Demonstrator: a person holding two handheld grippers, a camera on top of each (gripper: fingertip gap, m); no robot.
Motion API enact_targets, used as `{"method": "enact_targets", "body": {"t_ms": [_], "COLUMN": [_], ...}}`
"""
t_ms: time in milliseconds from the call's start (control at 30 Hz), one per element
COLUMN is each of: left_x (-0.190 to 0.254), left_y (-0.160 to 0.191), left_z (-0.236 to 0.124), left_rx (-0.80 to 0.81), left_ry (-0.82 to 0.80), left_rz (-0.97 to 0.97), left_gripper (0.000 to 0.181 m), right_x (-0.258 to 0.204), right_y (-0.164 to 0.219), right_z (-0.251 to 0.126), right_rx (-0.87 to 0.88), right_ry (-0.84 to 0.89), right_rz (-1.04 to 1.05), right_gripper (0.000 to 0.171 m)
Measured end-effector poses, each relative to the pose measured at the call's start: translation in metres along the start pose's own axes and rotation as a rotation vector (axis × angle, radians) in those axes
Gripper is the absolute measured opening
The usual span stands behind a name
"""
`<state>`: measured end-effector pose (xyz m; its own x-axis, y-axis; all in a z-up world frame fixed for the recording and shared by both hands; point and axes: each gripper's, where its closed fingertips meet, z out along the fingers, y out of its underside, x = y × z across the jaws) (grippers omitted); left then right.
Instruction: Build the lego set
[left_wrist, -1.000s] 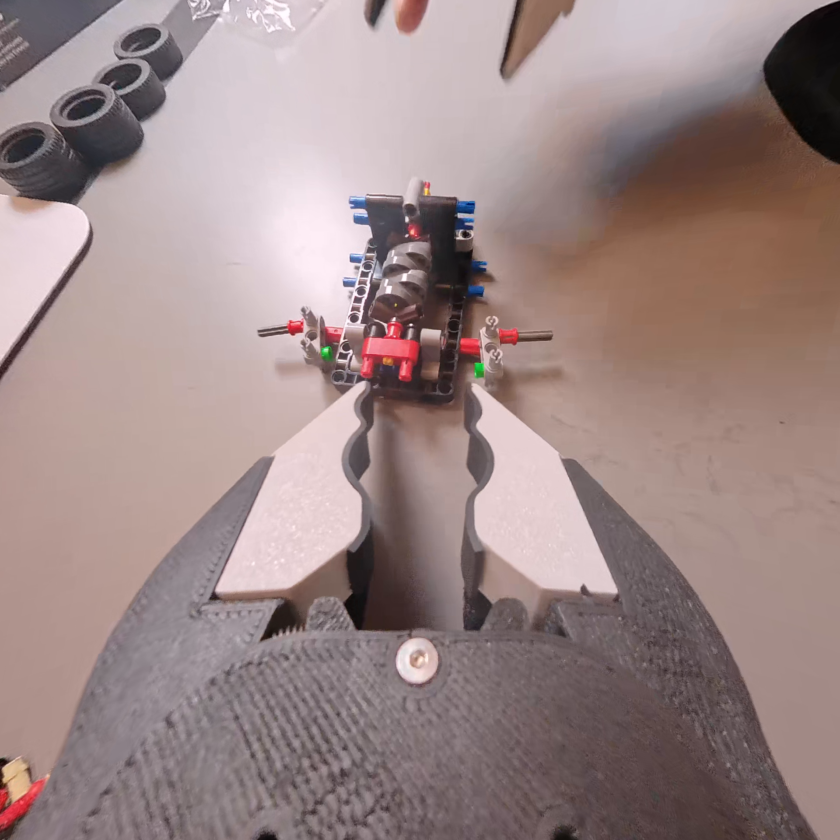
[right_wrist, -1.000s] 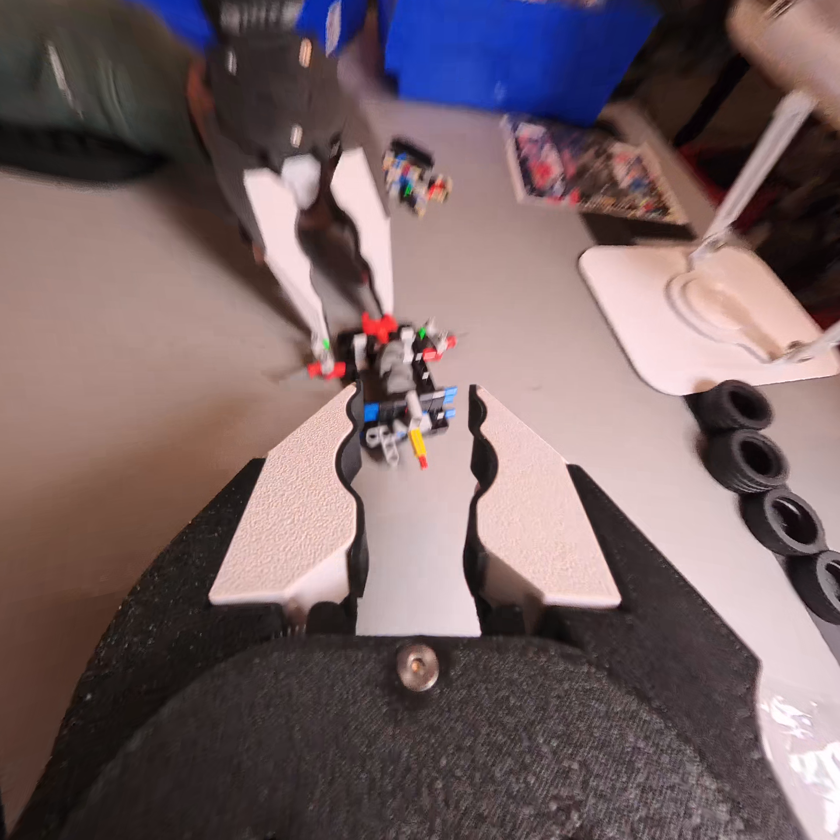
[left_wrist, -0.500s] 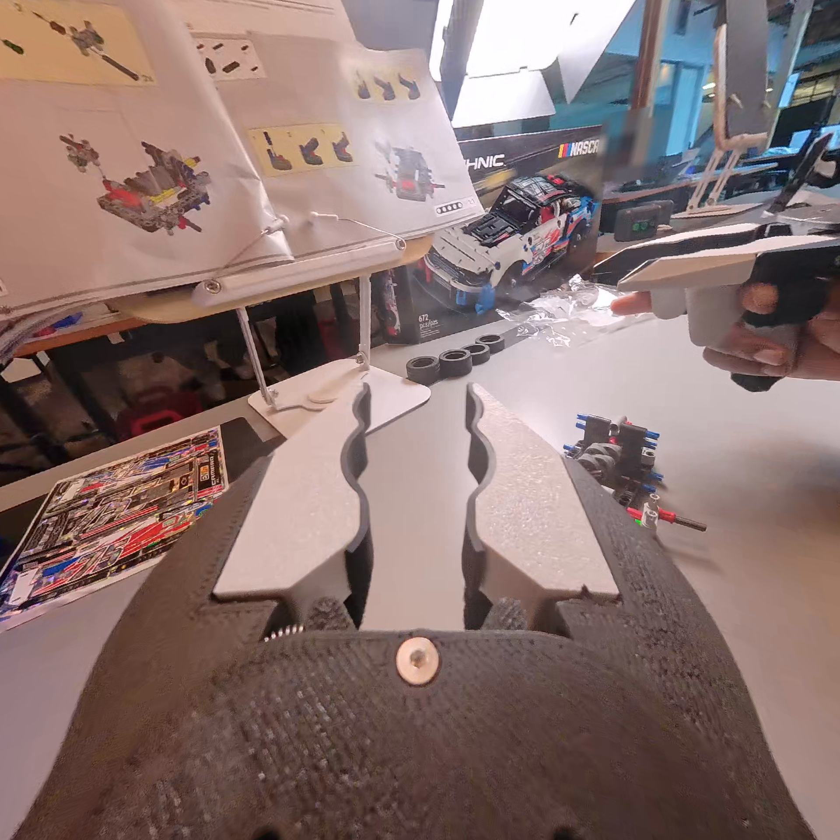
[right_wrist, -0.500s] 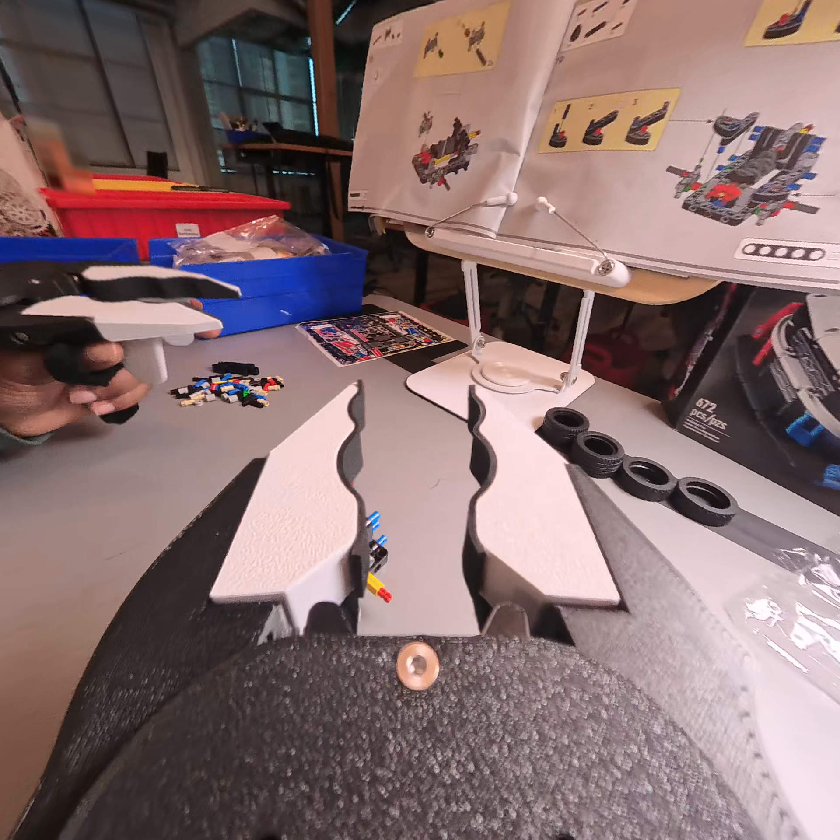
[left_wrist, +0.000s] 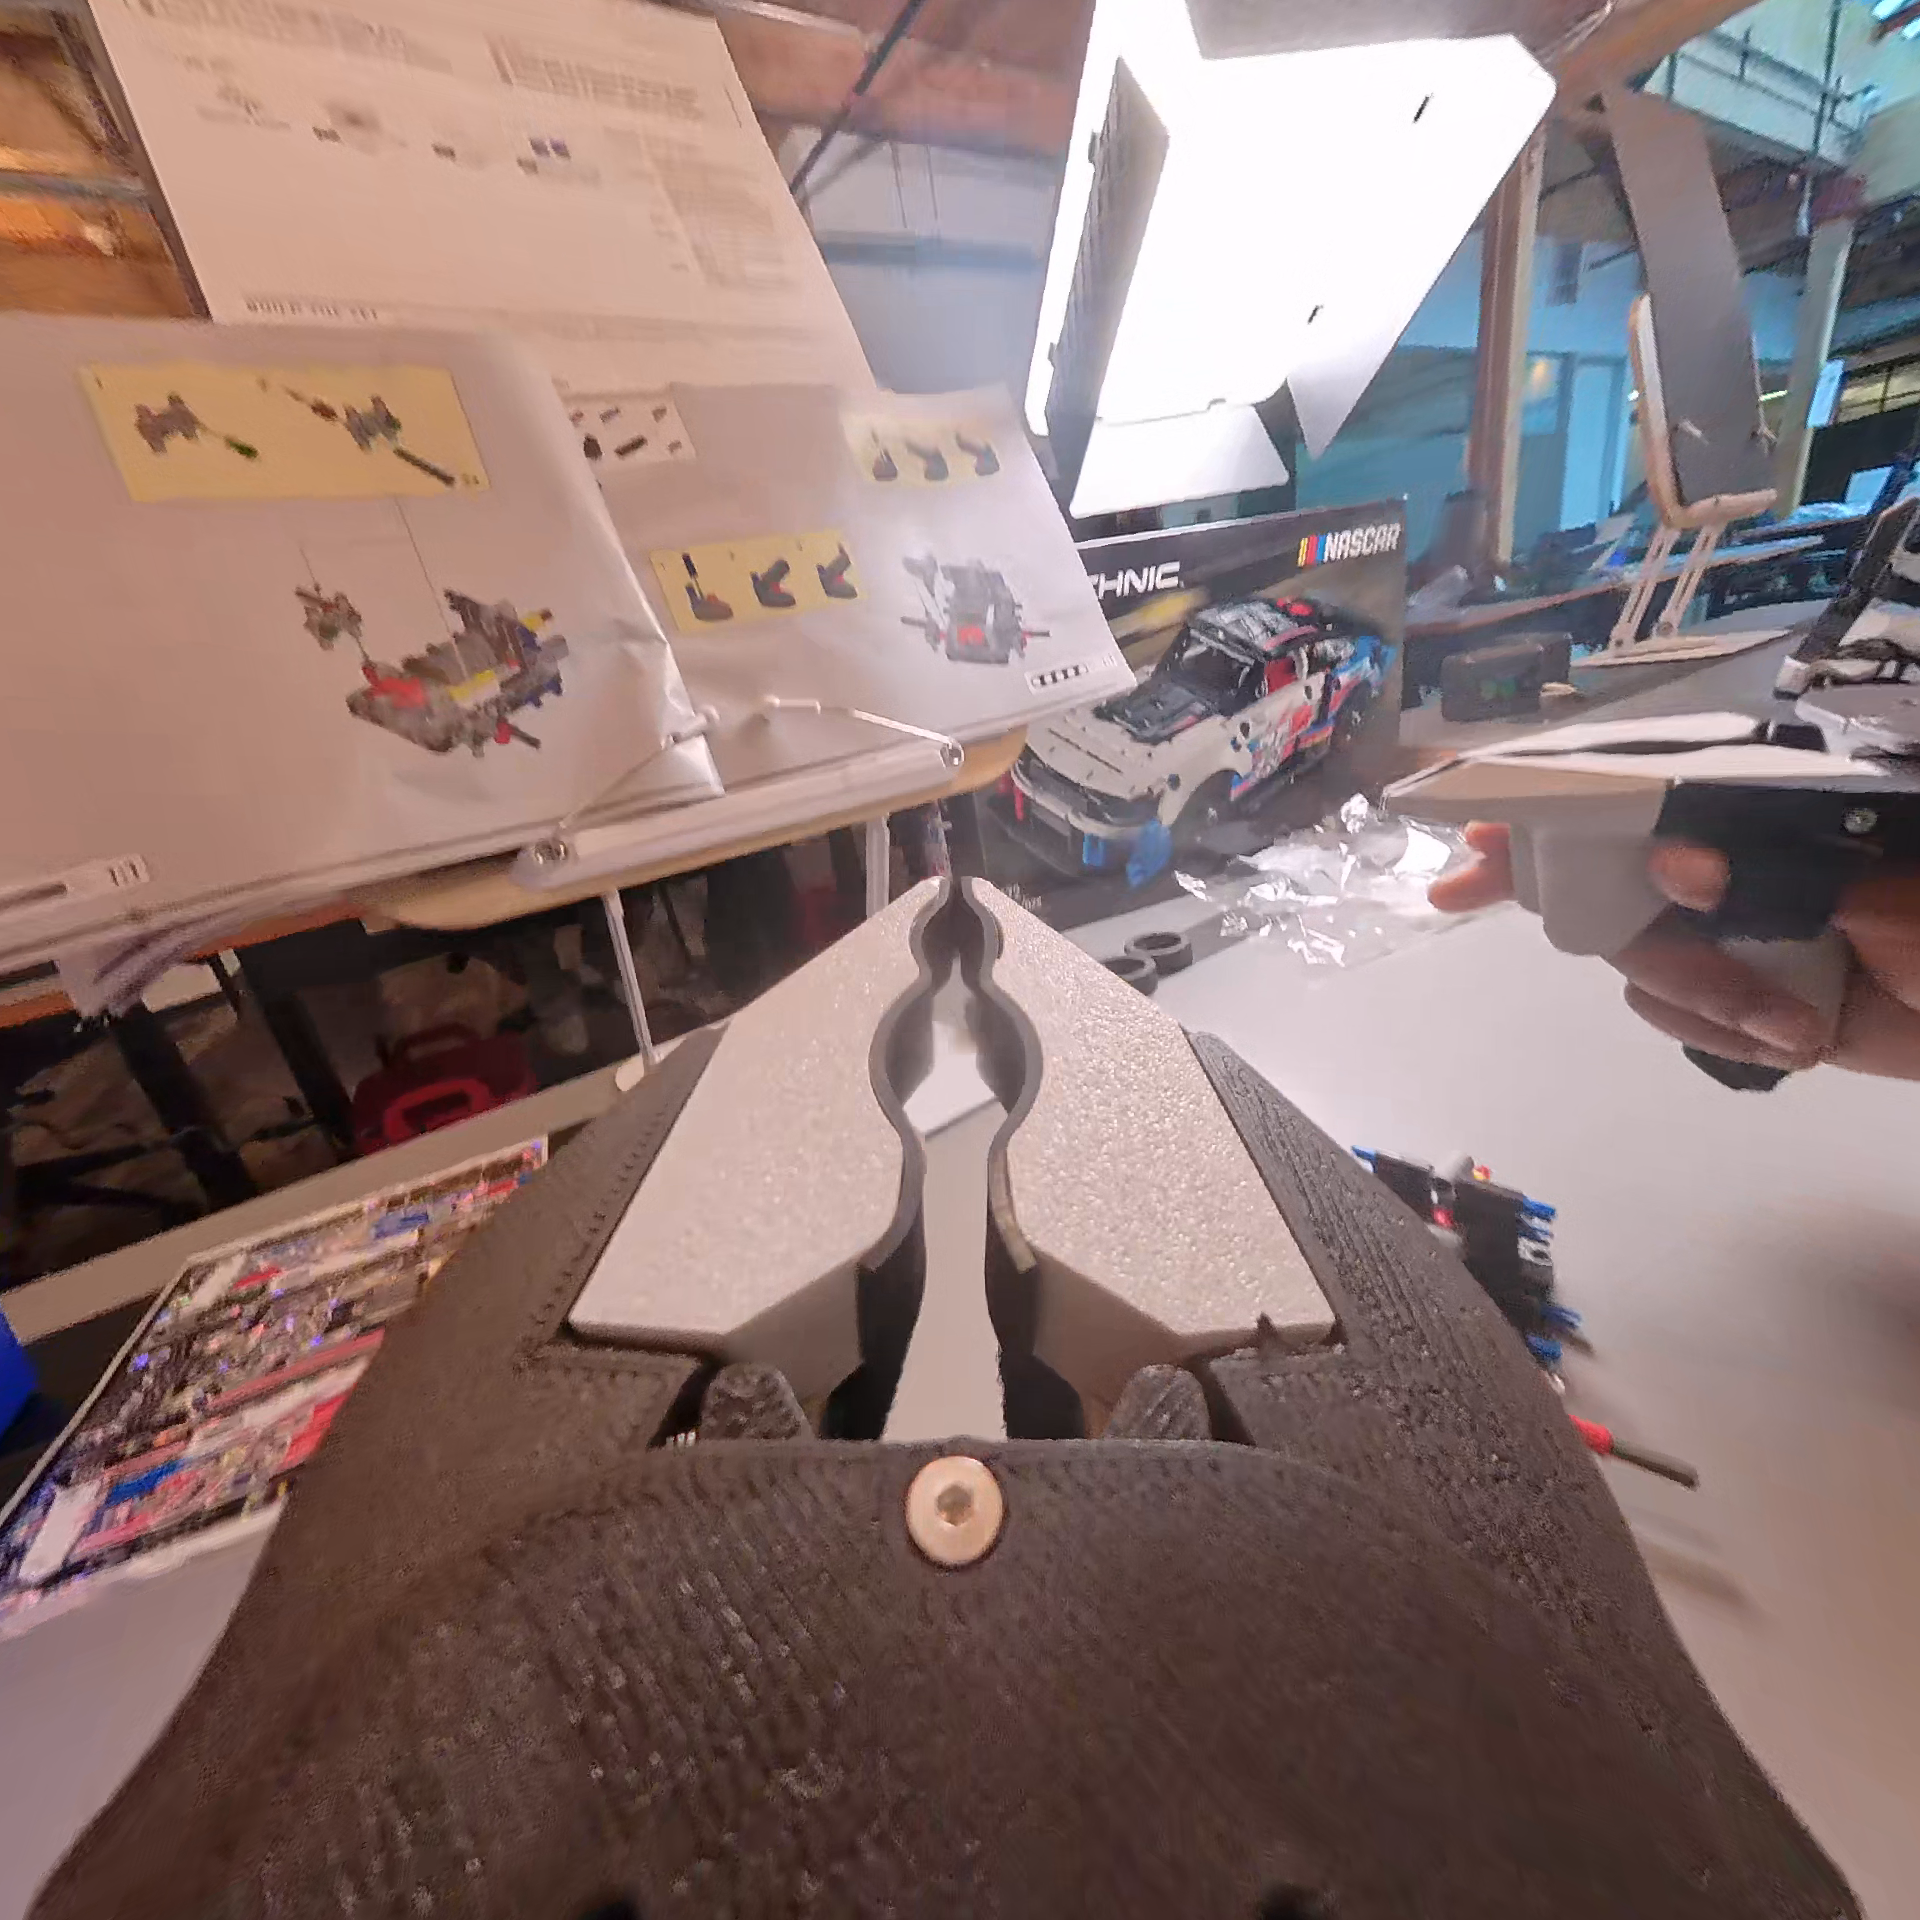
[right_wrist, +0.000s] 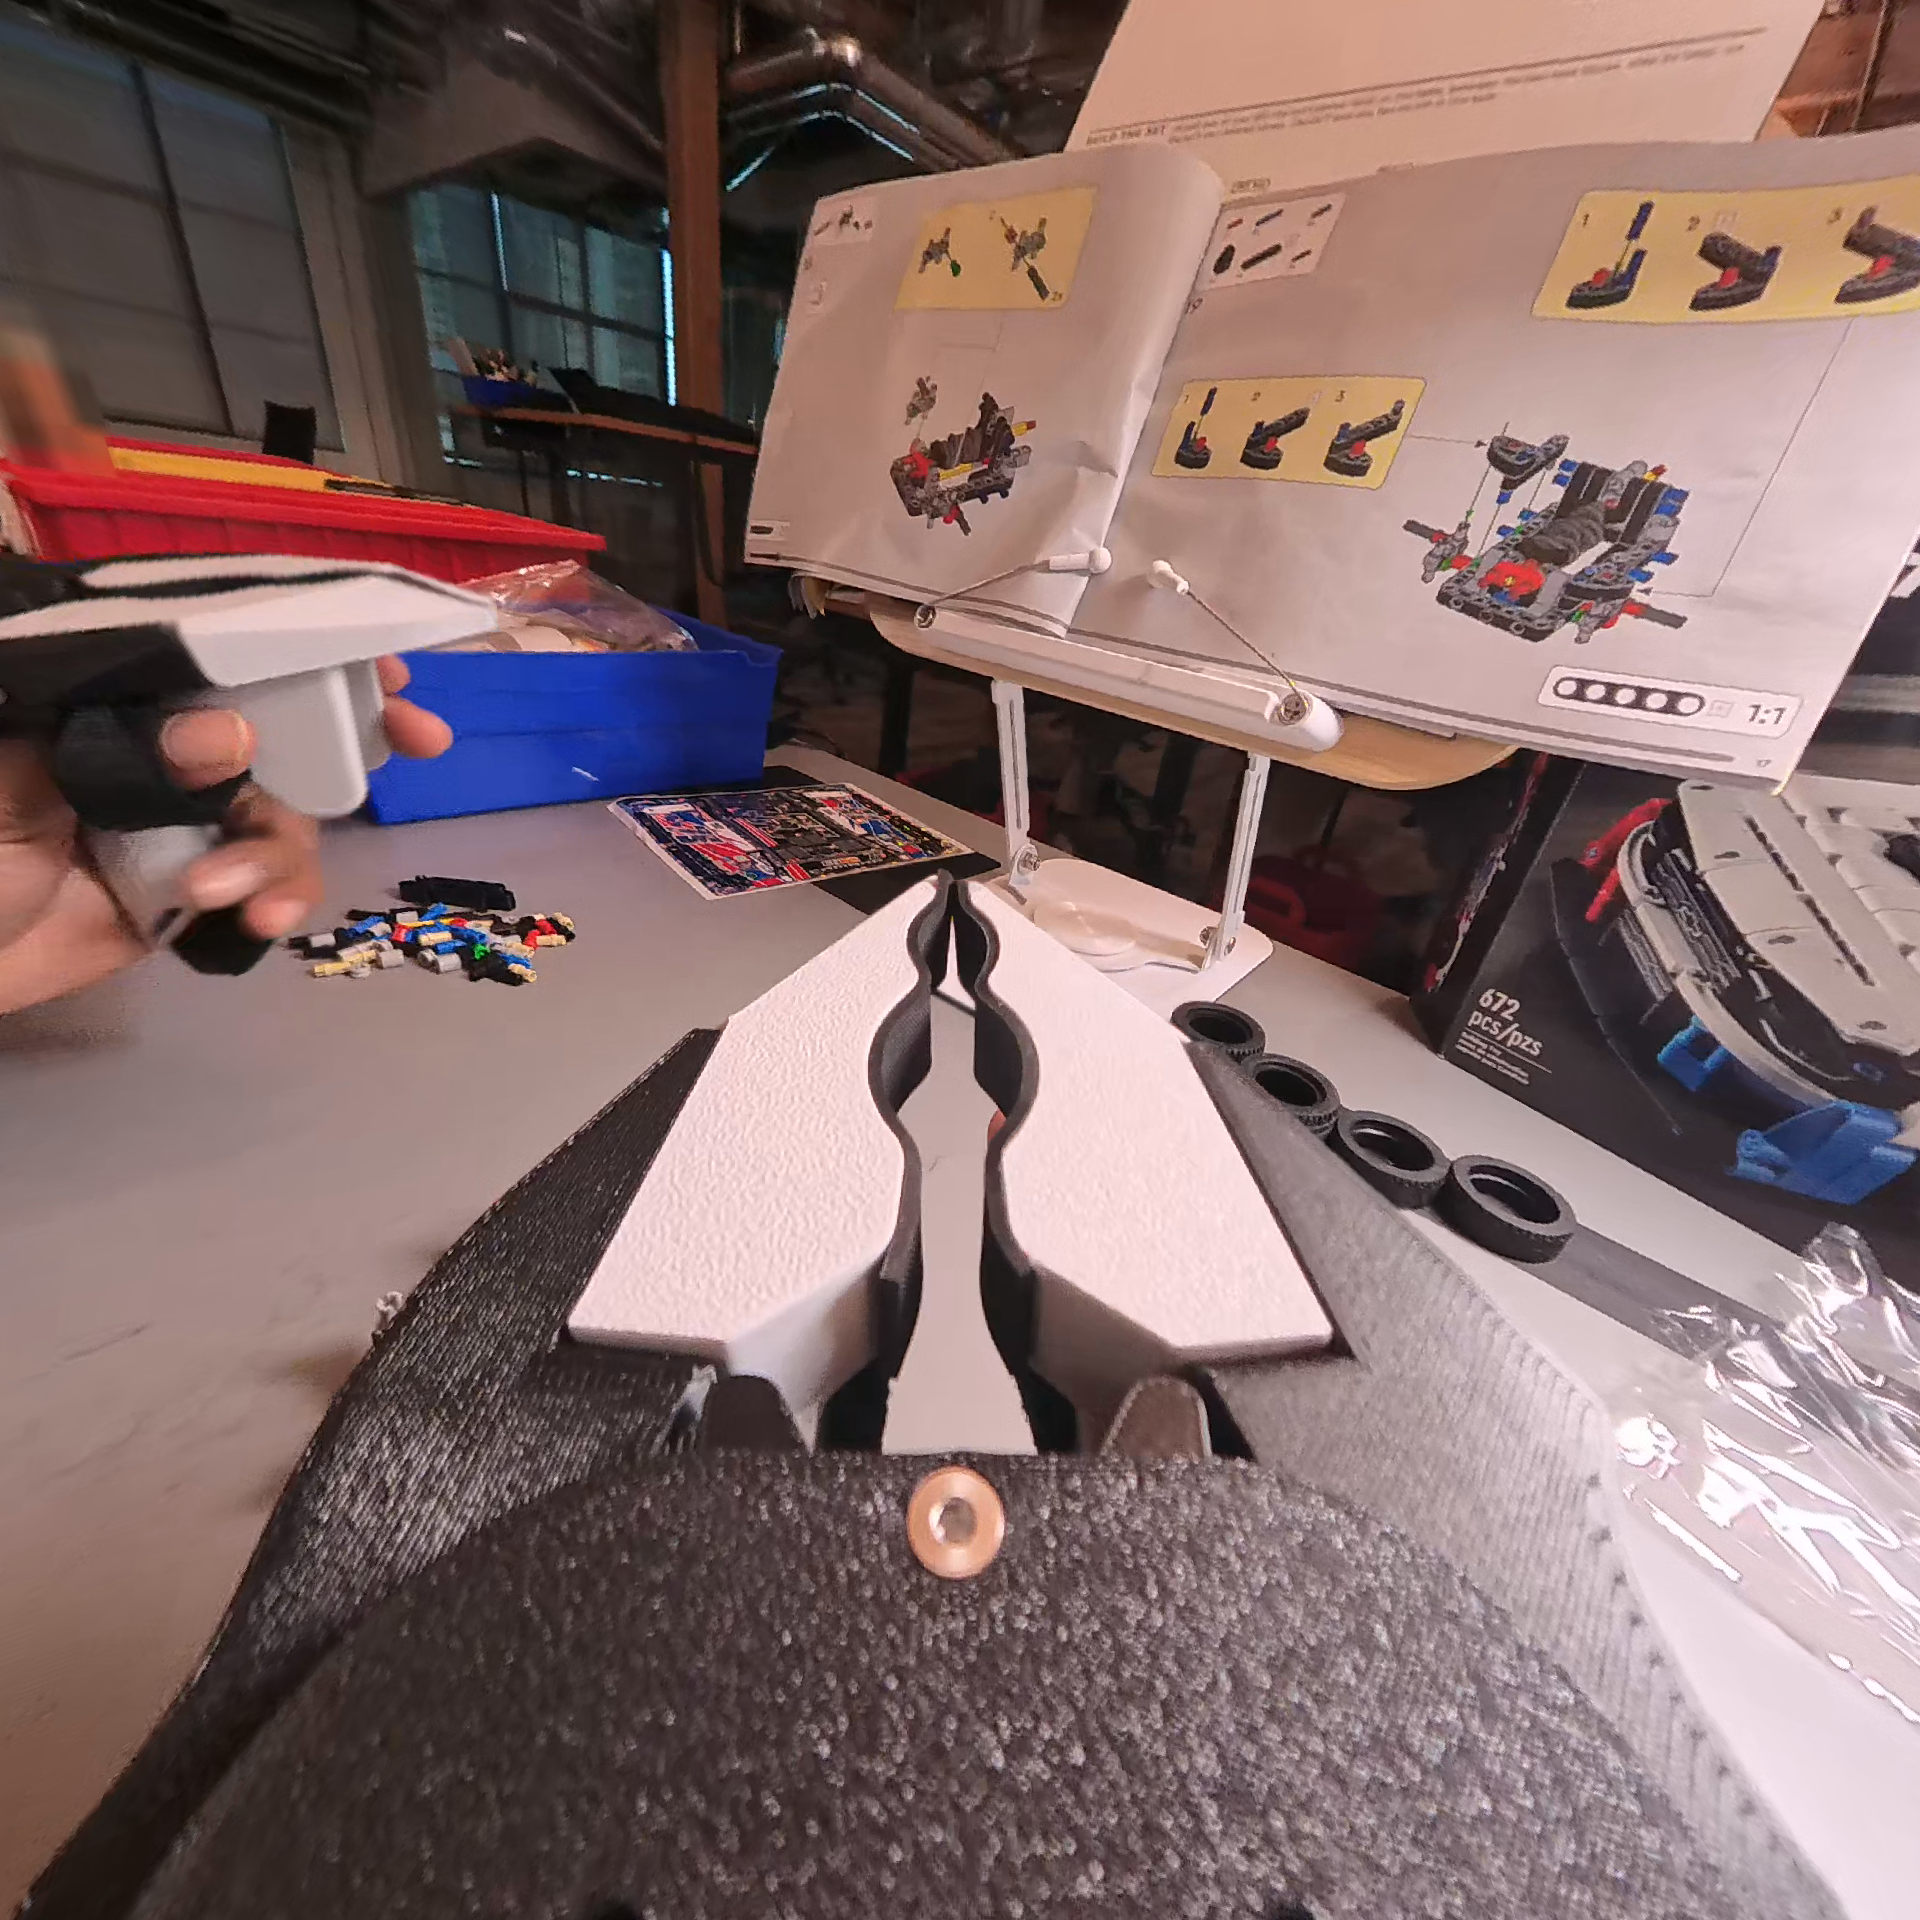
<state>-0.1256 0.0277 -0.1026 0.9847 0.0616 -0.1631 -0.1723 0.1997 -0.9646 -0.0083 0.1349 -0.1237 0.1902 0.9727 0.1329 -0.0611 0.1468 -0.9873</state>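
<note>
The part-built lego chassis (left_wrist: 1496, 1247), black with blue and red pins, lies on the grey table at the right of the left wrist view, half hidden behind my gripper's body. My left gripper (left_wrist: 956, 888) is shut and empty, held above the table and pointed at the instruction booklet (left_wrist: 416, 623). My right gripper (right_wrist: 951, 896) is shut and empty, also raised toward the booklet (right_wrist: 1351, 416). A pile of loose small pieces (right_wrist: 436, 940) lies at the left. Each view shows the other gripper held in a hand, the right one (left_wrist: 1621, 769) and the left one (right_wrist: 260, 623).
The booklet stand's white base (right_wrist: 1122, 935) sits ahead. Several black tyres (right_wrist: 1382, 1143) line up to the right, beside the set's box (right_wrist: 1714, 935) and a clear plastic bag (right_wrist: 1766, 1455). A sticker sheet (right_wrist: 790, 836), a blue bin (right_wrist: 582, 707) and a red bin (right_wrist: 260, 520) are at the far left. My right fingertips sit around 15 centimeters from my left ones.
Both grippers rose from the chassis and tilted up toward the booklet. Both were open half a second ago and have now shut with nothing between the fingers.
</note>
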Motion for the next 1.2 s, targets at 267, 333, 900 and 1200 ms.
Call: {"method": "enact_targets", "body": {"t_ms": [267,333,900,1200], "left_x": [-0.052,-0.065,-0.05,-0.05], "left_y": [0.001,0.015,0.057,0.06], "left_z": [0.035,0.031,0.016,0.017], "left_rx": [0.023,-0.007,-0.212,-0.213], "left_ry": [-0.124,-0.147,0.006,0.02], "left_rz": [-0.057,-0.148,-0.161,-0.201], "left_gripper": [0.0,0.0,0.005,0.001], "right_x": [0.025,0.037,0.114,0.118], "right_y": [-0.04,-0.06,-0.139,-0.138], "right_z": [0.059,0.088,0.308,0.314], "right_rx": [0.044,0.069,-0.085,-0.16], "right_ry": [0.056,0.079,0.21,0.223], "right_rz": [0.007,0.031,-0.163,-0.238], "right_gripper": [0.0,0.0,0.0,0.0]}}
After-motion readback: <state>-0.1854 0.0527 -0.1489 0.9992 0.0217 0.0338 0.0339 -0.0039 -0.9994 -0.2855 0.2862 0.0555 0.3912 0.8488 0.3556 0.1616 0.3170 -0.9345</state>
